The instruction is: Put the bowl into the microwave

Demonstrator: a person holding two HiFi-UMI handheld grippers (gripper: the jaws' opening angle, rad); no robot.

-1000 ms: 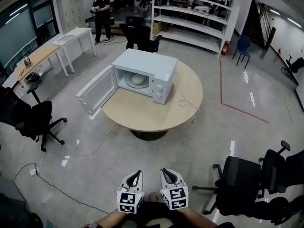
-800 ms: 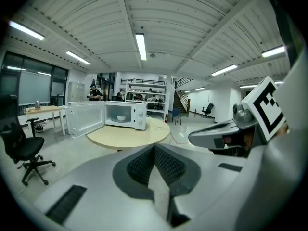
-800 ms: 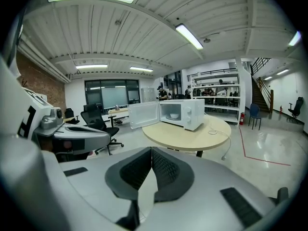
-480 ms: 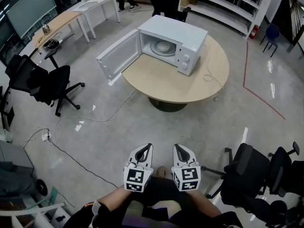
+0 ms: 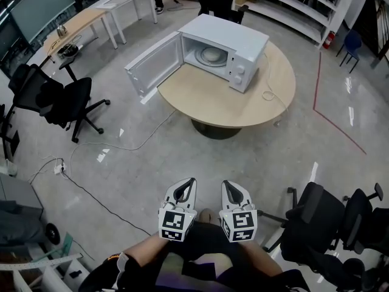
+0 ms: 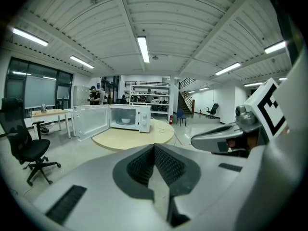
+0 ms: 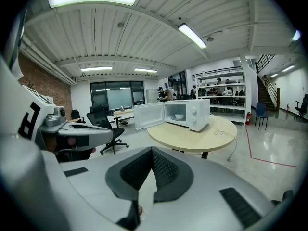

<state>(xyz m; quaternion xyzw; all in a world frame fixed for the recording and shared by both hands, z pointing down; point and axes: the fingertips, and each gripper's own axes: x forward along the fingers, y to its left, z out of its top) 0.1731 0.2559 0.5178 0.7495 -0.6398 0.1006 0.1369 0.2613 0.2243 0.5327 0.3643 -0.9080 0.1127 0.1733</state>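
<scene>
Left gripper [image 6: 154,148]: jaws closed pad against pad, nothing between them. Held low and close to the person's body, pointing at the table.
Right gripper [image 7: 152,149]: jaws also closed on nothing. Just beside the left gripper, same height, same heading.
Bowl [image 5: 211,55]: pale, sits inside the microwave on the cavity floor. Well apart from both grippers.
Microwave [image 5: 238,41]: white, on the far part of the table top, control panel on its right end.
Microwave door [image 5: 153,66]: swung wide open, hanging out past the table edge on the left of the head view.
Table [image 5: 222,105]: round, light wood top on a dark pedestal. The near half of the top is bare wood.
Cord [image 5: 268,94]: white, loops on the table top to the right of the microwave and drops over the edge.
Left chair [image 5: 56,100]: black office chair on the floor, left of the table, well apart from it.
Right chair [image 5: 317,225]: black office chair, near the right gripper's side, with another behind it at the frame edge.
Floor cable [image 5: 100,204]: dark, runs across the grey floor from a white plug block at the left.
Red line [image 5: 331,123]: taped on the floor, right of the table.
Desks [image 5: 91,20]: wood and white tops, far left.
Shelving [image 5: 292,2]: white racks behind the table.
</scene>
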